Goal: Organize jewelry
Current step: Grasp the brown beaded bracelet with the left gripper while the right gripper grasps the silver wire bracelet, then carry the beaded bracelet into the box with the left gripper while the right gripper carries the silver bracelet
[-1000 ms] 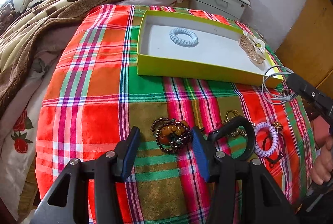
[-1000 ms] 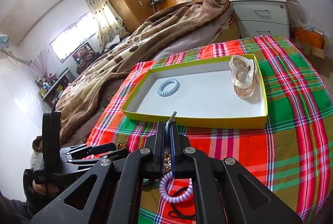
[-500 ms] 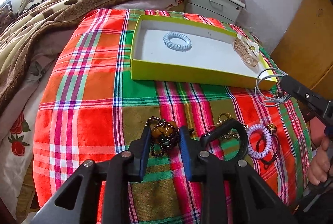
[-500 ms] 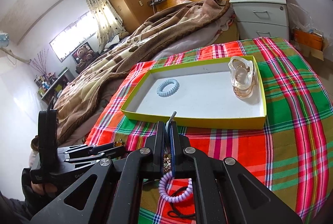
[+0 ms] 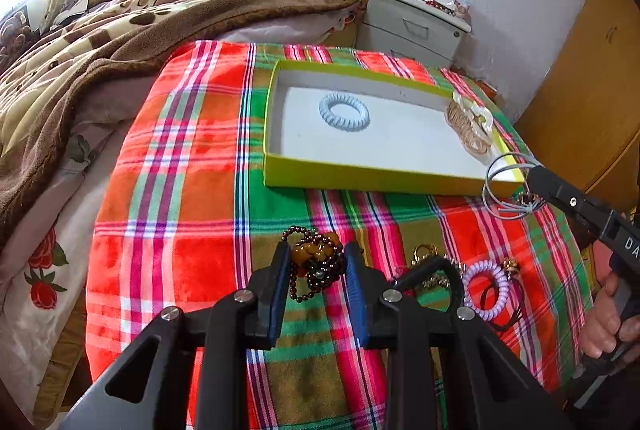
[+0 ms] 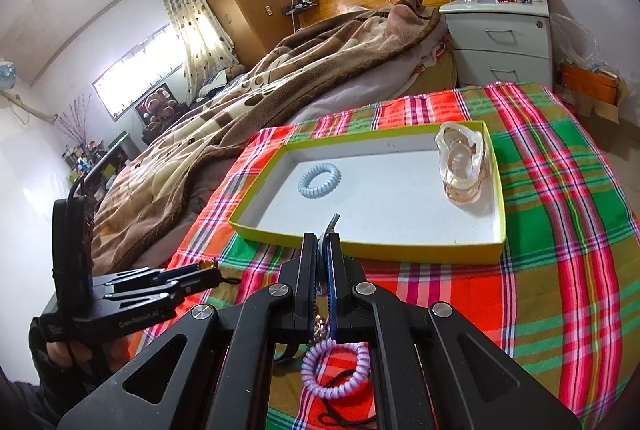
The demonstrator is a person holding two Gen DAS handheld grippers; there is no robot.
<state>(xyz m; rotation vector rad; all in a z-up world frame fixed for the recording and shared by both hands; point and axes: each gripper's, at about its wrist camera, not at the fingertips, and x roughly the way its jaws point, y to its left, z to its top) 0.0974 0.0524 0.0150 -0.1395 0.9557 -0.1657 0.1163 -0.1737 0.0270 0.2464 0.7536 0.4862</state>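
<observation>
From the left wrist view, the left gripper [image 5: 318, 266] has just been closing and now clamps a dark beaded bracelet bunch with amber stones [image 5: 316, 262] between its blue pads, on the red, green and olive plaid cloth [image 5: 168, 198]. Beyond it lies a shallow yellow-green cardboard tray with a white floor [image 5: 360, 178], holding a pale blue spiral hair tie [image 5: 344, 110] and a clear beige hair claw [image 5: 468, 126] against its right wall. A lilac spiral hair tie [image 5: 486, 288] rests on the cloth to the right. The right gripper [image 5: 534, 186], near the tray's right corner, pinches thin grey wire loops [image 5: 500, 186]. From the right wrist view, the right gripper's [image 6: 322, 250] jaws are pressed together on a grey strand, the lilac tie [image 6: 336, 370] below them, and the left gripper [image 6: 212, 270] sits low on the cloth at far left, its grip unclear from here
</observation>
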